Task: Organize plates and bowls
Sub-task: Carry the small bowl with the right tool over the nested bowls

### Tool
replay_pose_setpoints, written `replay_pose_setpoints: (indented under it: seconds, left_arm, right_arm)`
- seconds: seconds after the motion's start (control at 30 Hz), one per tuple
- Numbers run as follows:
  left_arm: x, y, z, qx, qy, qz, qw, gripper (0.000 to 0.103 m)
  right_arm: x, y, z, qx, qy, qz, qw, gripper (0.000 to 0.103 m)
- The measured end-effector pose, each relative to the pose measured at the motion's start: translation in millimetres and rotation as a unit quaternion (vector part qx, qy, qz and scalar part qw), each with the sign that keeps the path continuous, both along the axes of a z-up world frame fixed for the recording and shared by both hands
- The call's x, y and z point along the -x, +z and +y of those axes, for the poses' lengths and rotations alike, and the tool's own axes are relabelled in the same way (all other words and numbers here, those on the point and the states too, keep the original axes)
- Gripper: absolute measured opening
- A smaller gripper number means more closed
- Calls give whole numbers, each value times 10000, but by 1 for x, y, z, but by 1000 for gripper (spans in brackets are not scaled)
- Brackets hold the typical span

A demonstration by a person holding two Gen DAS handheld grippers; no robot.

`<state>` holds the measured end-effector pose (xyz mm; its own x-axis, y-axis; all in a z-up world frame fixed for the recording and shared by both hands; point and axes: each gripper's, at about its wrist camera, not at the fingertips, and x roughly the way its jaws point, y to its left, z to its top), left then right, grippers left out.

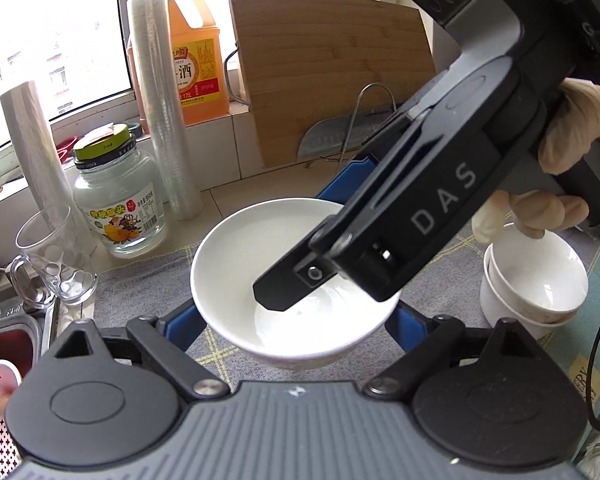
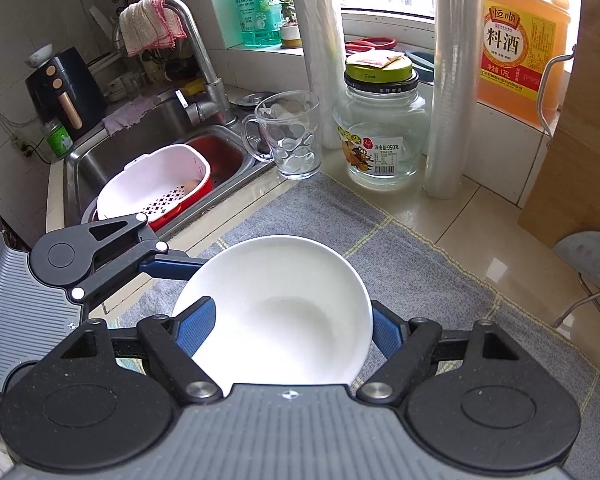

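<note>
Two wrist fisheyes are looking down close over one white bowl (image 1: 296,280) from differing sides.

The left wrist view is facing the far window wall, with the cutting board (image 1: 328,76) ahead and the right gripper (image 1: 284,292) crossing in from the right. The right wrist view is facing leftward toward the sink (image 2: 148,148), catching the left gripper (image 2: 172,270) at its left edge. Both are sharing the bowl, grey mat (image 2: 300,208), glass mug (image 2: 292,136), jar (image 2: 380,136) and orange bottle (image 2: 516,40).

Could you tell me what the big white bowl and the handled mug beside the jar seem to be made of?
Bowl: likely glazed ceramic, opaque white with soft glossy highlights. Mug: clear glass, see-through with dimpled walls.
</note>
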<state>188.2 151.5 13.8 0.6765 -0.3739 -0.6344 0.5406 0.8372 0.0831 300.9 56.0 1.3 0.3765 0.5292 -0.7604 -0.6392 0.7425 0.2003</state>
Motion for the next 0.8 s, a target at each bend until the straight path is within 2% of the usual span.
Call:
replay_pose_setpoints:
  seconds: [0.23,0.8]
  left_arm:
    - [20,11,-18,27,-377,-45,9993,94]
    - [59,17,-84,51,-1141,-32,9935,94]
  right_arm:
    - [30,11,-25,115,-183,-141,9997,86]
    - [97,27,-104,108,-849,-266,9960,86]
